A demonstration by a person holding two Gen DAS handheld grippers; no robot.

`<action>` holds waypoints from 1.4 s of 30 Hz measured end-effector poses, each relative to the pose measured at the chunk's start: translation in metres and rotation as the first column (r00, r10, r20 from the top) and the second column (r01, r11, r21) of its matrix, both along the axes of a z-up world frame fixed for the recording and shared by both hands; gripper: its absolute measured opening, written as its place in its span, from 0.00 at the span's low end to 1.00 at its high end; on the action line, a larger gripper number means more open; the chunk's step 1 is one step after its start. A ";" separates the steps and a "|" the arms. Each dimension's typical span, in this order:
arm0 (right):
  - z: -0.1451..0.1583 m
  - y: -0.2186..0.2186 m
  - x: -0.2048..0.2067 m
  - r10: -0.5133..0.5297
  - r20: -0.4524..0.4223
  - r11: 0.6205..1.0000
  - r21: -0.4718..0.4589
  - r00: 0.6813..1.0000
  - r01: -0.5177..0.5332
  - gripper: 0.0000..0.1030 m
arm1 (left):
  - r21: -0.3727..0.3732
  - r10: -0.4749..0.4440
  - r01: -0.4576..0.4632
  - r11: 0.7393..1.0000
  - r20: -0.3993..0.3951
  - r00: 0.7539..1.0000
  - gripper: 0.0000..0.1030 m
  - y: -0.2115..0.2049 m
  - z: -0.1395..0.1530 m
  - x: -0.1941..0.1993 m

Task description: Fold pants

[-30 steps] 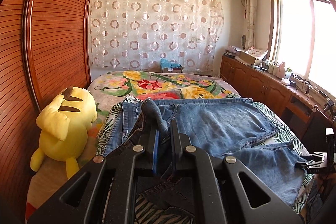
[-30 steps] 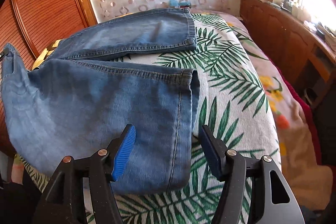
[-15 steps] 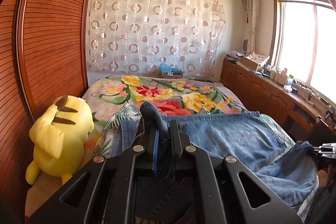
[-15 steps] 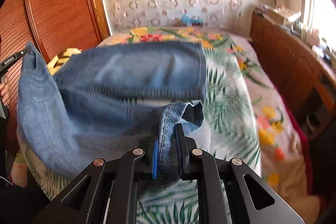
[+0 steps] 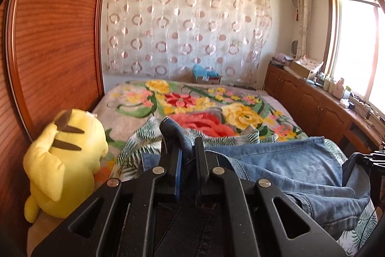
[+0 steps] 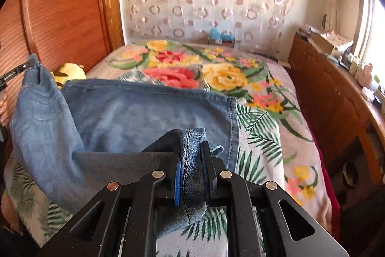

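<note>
Left gripper (image 5: 185,155) pinching jeans (image 5: 288,163), yellow plush (image 5: 62,160) beside

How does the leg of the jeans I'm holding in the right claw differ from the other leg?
The leg pinched in the right claw is lifted off the bed and bunched at its hem; the other blue denim leg lies flat on the palm-leaf sheet, hem straight. Both are the same faded blue denim.

One pair of jeans (image 6: 134,112), one yellow plush toy (image 5: 62,160), two grippers (image 5: 186,148), one bed (image 5: 192,100).
</note>
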State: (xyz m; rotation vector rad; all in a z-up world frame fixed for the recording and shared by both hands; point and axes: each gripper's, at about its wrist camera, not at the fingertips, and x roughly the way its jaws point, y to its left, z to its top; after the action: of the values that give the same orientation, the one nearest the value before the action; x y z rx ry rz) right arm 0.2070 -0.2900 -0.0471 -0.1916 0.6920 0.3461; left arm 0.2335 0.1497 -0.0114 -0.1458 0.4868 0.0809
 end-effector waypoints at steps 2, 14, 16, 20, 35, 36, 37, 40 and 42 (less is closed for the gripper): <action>-0.012 0.005 0.016 -0.007 -0.031 1.000 0.001 1.000 0.007 0.14 | -0.004 0.000 0.000 1.000 -0.019 1.000 0.10 -0.001 -0.009 0.005; -0.009 0.004 0.038 -0.063 -0.026 0.997 0.041 0.998 0.064 0.47 | 0.004 0.017 -0.017 1.000 -0.085 0.996 0.10 0.003 -0.020 0.025; -0.005 0.002 0.025 -0.068 -0.010 0.997 0.043 0.998 0.068 0.47 | 0.010 0.019 -0.018 1.000 -0.099 0.995 0.10 0.003 -0.020 0.030; -0.001 -0.010 0.007 -0.077 0.003 0.995 0.057 0.997 0.077 0.47 | 0.031 0.034 -0.030 0.999 -0.131 0.991 0.10 0.006 -0.026 0.041; -0.027 -0.036 -0.031 -0.045 -0.071 0.991 0.126 0.996 0.054 0.48 | 0.057 0.049 -0.041 0.998 -0.144 0.988 0.10 0.001 -0.028 0.039; -0.029 -0.034 -0.029 -0.031 -0.077 0.990 0.133 0.997 0.041 0.47 | 0.058 0.049 -0.041 0.997 -0.145 0.988 0.10 0.000 -0.029 0.039; -0.031 -0.033 -0.028 -0.018 -0.080 0.990 0.138 0.997 0.029 0.47 | 0.058 0.049 -0.041 0.997 -0.144 0.988 0.10 0.001 -0.029 0.039; -0.040 -0.030 -0.019 0.024 -0.107 0.987 0.159 0.994 -0.007 0.47 | 0.061 0.050 -0.041 0.997 -0.145 0.988 0.10 0.001 -0.028 0.037; -0.044 -0.032 -0.010 0.040 -0.126 0.985 0.173 0.991 -0.018 0.47 | 0.060 0.051 -0.043 0.997 -0.147 0.988 0.10 0.004 -0.028 0.035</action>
State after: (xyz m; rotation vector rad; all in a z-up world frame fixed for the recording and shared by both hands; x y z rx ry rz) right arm 0.1967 -0.3224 -0.0914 -0.0152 0.7840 0.4473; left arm 0.2683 0.1534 -0.0397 -0.0962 0.6297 0.1521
